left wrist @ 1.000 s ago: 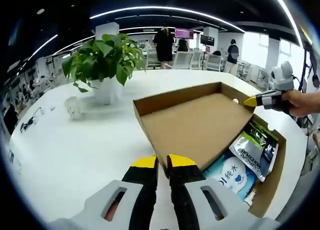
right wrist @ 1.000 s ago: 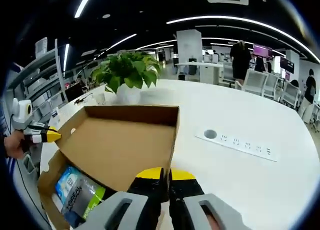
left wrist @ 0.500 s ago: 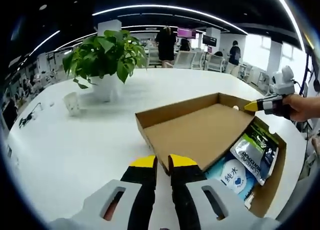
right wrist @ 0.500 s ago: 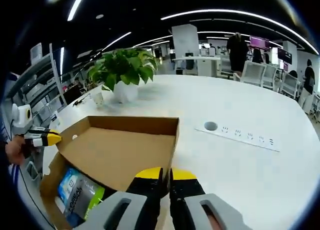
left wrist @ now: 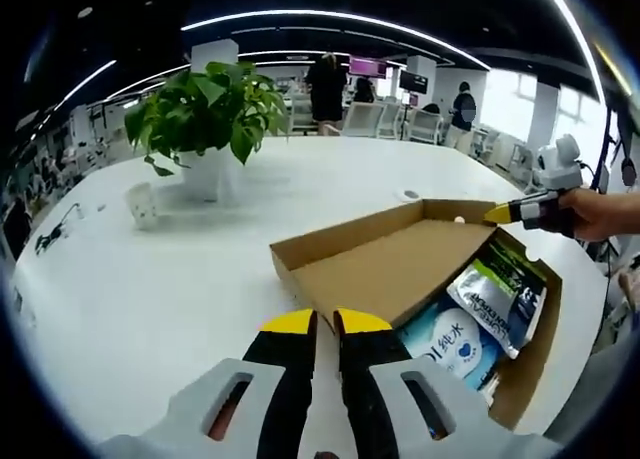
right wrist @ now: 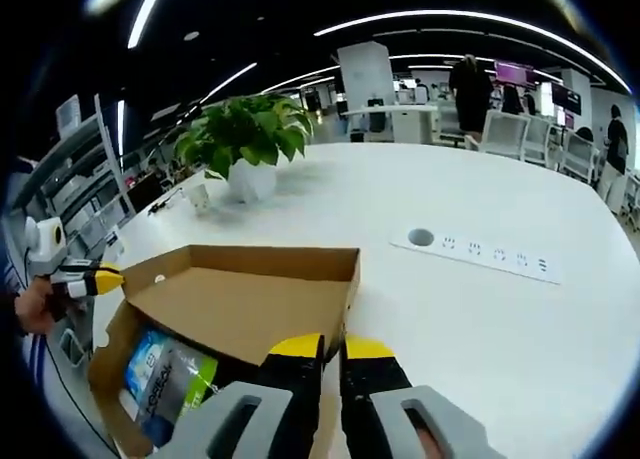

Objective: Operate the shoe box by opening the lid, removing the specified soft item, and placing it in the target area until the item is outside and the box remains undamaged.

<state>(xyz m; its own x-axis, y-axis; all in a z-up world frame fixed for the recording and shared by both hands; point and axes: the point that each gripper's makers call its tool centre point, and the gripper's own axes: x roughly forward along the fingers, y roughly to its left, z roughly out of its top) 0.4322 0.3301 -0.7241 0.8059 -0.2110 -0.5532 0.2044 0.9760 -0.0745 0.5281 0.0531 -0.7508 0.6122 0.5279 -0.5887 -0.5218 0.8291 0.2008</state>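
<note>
The lid-opening step is in hand. The left gripper (left wrist: 315, 324) has its yellow-tipped fingers (left wrist: 288, 325) pinched nearly together on one corner of the cardboard lid (left wrist: 395, 264), and the right gripper (right wrist: 322, 349) pinches the opposite corner in the same way, so the lid hangs tilted above the shoe box (left wrist: 530, 364) on the white worktop (left wrist: 180, 279). Inside the box lie soft packets: a blue-and-white wipes pack (left wrist: 450, 341) and a green-and-silver pouch (left wrist: 500, 291) (which one is the specified item cannot be told). The next move, by judgement, calls for swinging the lid fully back without creasing it, then freeing one gripper to reach in.
</note>
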